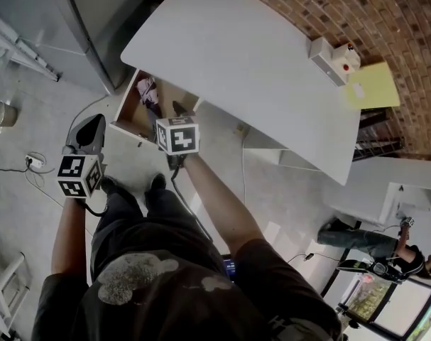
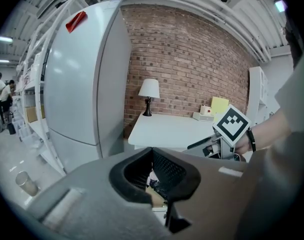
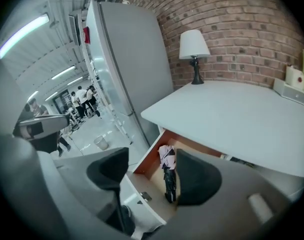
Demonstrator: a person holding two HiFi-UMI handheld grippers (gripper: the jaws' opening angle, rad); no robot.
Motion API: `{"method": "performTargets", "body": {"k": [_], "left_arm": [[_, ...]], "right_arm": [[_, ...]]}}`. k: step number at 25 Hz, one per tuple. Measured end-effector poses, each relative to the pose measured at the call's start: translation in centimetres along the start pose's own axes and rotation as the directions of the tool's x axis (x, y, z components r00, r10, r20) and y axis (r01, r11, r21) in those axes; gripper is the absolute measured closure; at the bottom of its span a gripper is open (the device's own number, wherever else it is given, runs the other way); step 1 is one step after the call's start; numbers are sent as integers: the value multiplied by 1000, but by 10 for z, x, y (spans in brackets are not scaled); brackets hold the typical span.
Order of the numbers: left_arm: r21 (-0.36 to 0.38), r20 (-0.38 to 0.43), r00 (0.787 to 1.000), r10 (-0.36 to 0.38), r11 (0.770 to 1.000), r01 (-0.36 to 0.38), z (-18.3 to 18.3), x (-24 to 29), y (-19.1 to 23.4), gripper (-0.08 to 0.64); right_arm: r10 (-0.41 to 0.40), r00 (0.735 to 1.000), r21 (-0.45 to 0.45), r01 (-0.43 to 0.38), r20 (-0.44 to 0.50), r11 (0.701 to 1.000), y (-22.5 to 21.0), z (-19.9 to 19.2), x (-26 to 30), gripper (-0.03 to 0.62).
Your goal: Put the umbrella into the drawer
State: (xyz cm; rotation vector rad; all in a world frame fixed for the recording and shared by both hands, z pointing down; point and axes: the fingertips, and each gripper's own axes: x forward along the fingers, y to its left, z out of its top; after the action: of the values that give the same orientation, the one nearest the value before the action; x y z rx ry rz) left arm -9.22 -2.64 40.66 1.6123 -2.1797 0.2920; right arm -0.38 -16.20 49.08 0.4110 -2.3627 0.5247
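A folded umbrella, pink and black, lies inside the open wooden drawer under the white desk. In the right gripper view the umbrella lies lengthwise in the drawer, seen between the jaws from above. My right gripper is open with nothing between its fingers; in the head view my right gripper hovers over the drawer's front. My left gripper hangs over the floor left of the drawer. Its tips look closed together, holding nothing.
A tall grey cabinet stands left of the desk. A lamp, a white box and a yellow sheet are on or by the desk. A cup and cables lie on the floor. People stand far off.
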Motion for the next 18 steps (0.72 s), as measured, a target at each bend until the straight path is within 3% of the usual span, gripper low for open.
{"method": "performTargets", "body": {"k": [3,9,11,15,18], "left_arm": [[24,10,999,-31,999,31,15,-1,-9,549],[49,77,992,-96,995,93,46,4,-7,549],[60,88,988,-130,990,125,52,8,-6,549],[103,95,972,-213,974,203,65,13,-3,549],[127,90,958,-274,957,261,71,17,3,549]], "right_arm": [[-44,998,40,43,39,998,-6,14,-21,408],[-138,986,29,136,90,990,-13,42,-43,508],[-157,980,34,154,119,987,-12,51,-49,576],[-141,971,91,125,192,988,0,65,-61,588],[-176,957,125,150,232,981,8,69,-68,588]]}}
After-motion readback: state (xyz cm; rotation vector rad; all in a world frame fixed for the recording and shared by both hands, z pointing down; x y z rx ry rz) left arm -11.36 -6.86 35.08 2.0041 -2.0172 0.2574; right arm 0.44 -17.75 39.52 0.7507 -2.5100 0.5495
